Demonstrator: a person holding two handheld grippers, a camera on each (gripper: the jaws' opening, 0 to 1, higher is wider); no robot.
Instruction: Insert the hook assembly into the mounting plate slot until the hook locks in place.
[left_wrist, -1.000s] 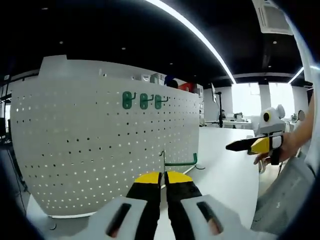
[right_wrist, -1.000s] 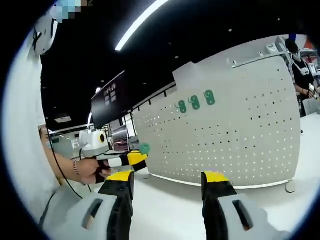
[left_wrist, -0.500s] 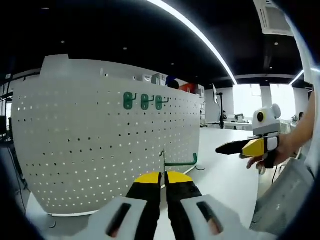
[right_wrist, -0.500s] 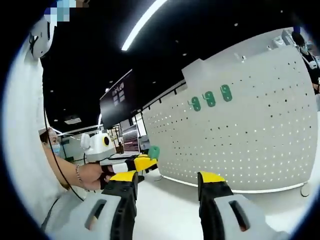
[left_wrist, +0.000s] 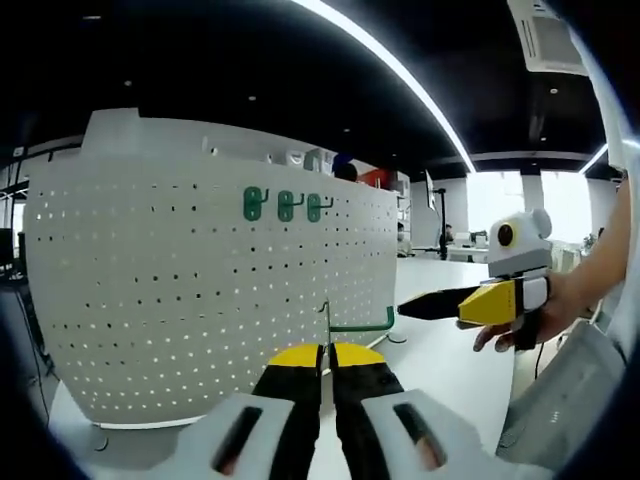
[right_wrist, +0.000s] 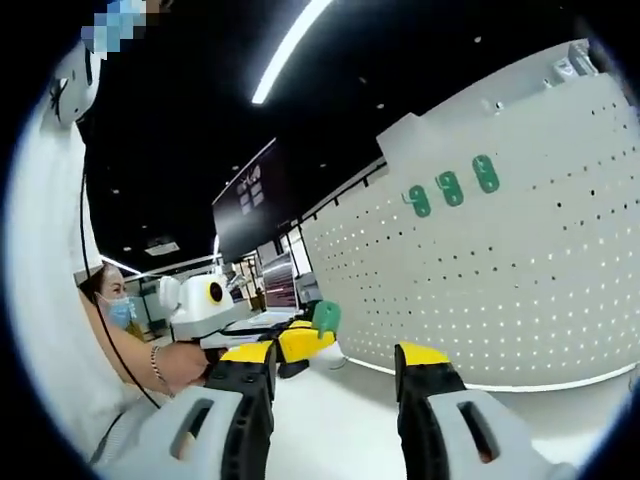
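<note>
Hook going toward the pegboard

Left gripper view: the left tongs (left_wrist: 327, 352) are clenching a green hook (left_wrist: 360, 324), stiff, light wire best gripped by its shank, before the mounting plate (left_wrist: 200, 290) standing on the bench (left_wrist: 450, 350). Right gripper view: the right tongs (right_wrist: 333, 357) are hanging released, holding nothing.

White surface (left_wrist: 455, 350), smooth and glossy, running back to the right in the left gripper view. A white pegboard panel (left_wrist: 200, 300) stands upright on it, resting on small round feet (left_wrist: 96, 440). Same surface (right_wrist: 340, 440) shows pale in the right gripper view, the panel (right_wrist: 520, 290) standing on it, base edge meeting it.
</note>
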